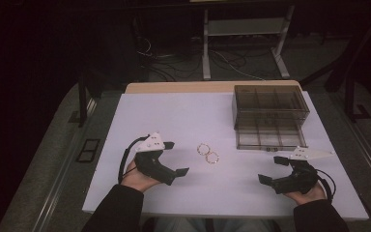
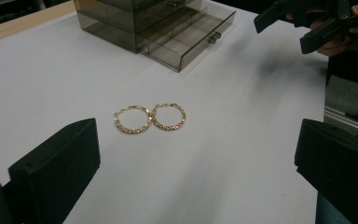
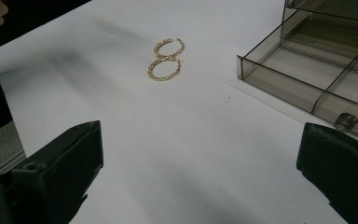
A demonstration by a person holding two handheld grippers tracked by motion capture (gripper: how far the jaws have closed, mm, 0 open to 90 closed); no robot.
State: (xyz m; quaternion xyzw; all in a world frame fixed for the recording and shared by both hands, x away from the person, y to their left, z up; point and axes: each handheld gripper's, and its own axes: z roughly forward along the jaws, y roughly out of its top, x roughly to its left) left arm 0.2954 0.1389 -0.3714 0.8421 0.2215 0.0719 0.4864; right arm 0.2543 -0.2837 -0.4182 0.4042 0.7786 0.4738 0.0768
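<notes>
Currently both grippers sit low at the near edge of the white table (image 1: 140, 116), each with jaws wide apart and nothing between them. The two gold hoop earrings (image 1: 207, 153) lie flat mid-table, touching each other, roughly between the two hands but closer to the left gripper (image 1: 171, 162). From that gripper they lie to the right and slightly far; in the left gripper view they sit dead ahead between the jaws, hoop earrings (image 2: 150, 118) side by side across the view. The right gripper (image 1: 272, 170) is farther off, with the pair to its left and far; in the right gripper view the hoop earrings (image 3: 165, 59) line up one behind the other. The pair's long axis runs left-far to right-near on the table. The smoked plastic drawer box (image 1: 269, 116) stands far right with its lower drawer (image 1: 269, 139) pulled out toward the near side, just beyond the right gripper. My read: left takes the pickup, short straight reach; right is better placed for the drawer. Flat thin hoops, so the jaws need to come down nearly touching the table.
</notes>
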